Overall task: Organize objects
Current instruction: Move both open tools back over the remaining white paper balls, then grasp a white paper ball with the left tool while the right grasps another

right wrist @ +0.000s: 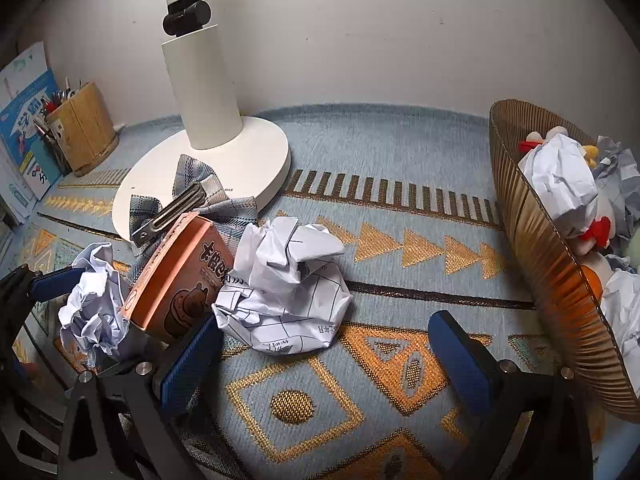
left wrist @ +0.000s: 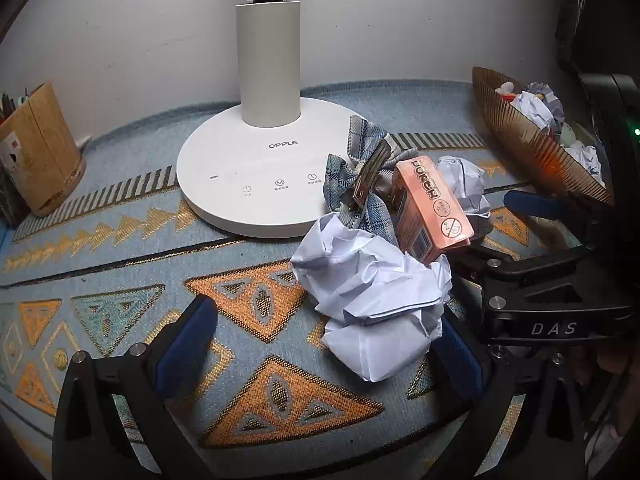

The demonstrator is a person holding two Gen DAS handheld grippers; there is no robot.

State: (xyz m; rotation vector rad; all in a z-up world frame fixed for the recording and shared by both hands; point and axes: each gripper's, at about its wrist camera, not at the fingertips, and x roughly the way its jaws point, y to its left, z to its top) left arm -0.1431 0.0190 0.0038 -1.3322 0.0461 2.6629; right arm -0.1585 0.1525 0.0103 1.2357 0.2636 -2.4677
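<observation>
- Clutter is lying in a heap at the centre of the left wrist view: a paper ball (left wrist: 376,300), a pink box (left wrist: 430,208), a plaid bow clip (left wrist: 362,176) and a second, smaller paper wad (left wrist: 464,184).
- The left gripper (left wrist: 326,332) is sitting wide open at the bottom of that view, its blue pads flanking the big paper ball; the right pad looks to be against the paper, the left pad well clear, so nothing is being squeezed.
- The right gripper (right wrist: 328,356) is standing wide open at the bottom of its own view, holding nothing, with bare cloth (right wrist: 296,404) between the pads.
- Its left pad is sitting just beside the pink box (right wrist: 180,276); a printed paper ball (right wrist: 288,284) is lying just above the gap, at centre.
- The bow clip (right wrist: 192,200) is resting partly on the lamp base (right wrist: 256,152), upper left of centre in the right wrist view.
- A ribbed bowl (right wrist: 560,280) is standing at the right edge, already holding crumpled paper and small toys.
- A pen holder (right wrist: 86,128) is standing at the far left, against the wall.
- The lamp (left wrist: 268,68) is rising at the top centre of the left wrist view.
</observation>
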